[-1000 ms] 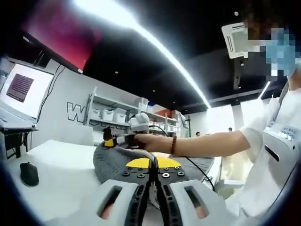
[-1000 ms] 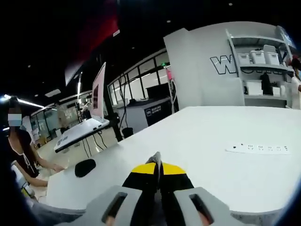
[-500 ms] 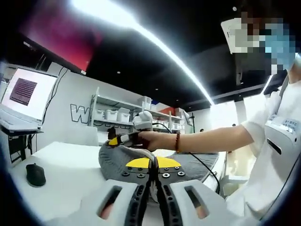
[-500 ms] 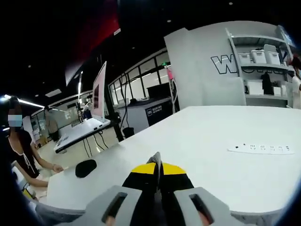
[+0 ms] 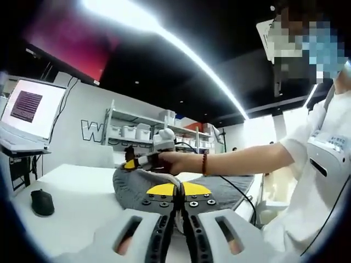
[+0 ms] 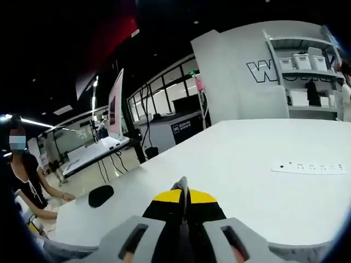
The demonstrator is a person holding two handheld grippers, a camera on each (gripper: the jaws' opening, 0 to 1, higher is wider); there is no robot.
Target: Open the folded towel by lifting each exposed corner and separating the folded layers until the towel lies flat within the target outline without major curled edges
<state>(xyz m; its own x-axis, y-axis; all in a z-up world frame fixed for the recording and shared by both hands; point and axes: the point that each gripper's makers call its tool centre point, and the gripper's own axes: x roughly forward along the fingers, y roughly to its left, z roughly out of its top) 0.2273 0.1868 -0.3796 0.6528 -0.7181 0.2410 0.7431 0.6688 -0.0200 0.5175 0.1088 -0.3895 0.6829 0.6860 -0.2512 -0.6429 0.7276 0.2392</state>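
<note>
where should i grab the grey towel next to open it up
Probably the free draped edge of the grey towel, approached from its open side: the right gripper and left gripper already pinch its raised fold, so that slack hem hanging toward the table edge looks easiest to take.

Left gripper (image 5: 179, 193): grey jaws with slots, black screwed plates, yellow tips. The person's white short-sleeved top (image 5: 323, 164) at 3 o'clock; a beaded bracelet (image 5: 203, 164) on the wrist.

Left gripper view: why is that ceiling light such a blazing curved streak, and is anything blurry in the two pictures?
In the left gripper view the ceiling light strip is overexposed, and the fisheye lens bends it. In the right gripper view the white table looks evenly lit, while the distant shelves are soft.
</note>
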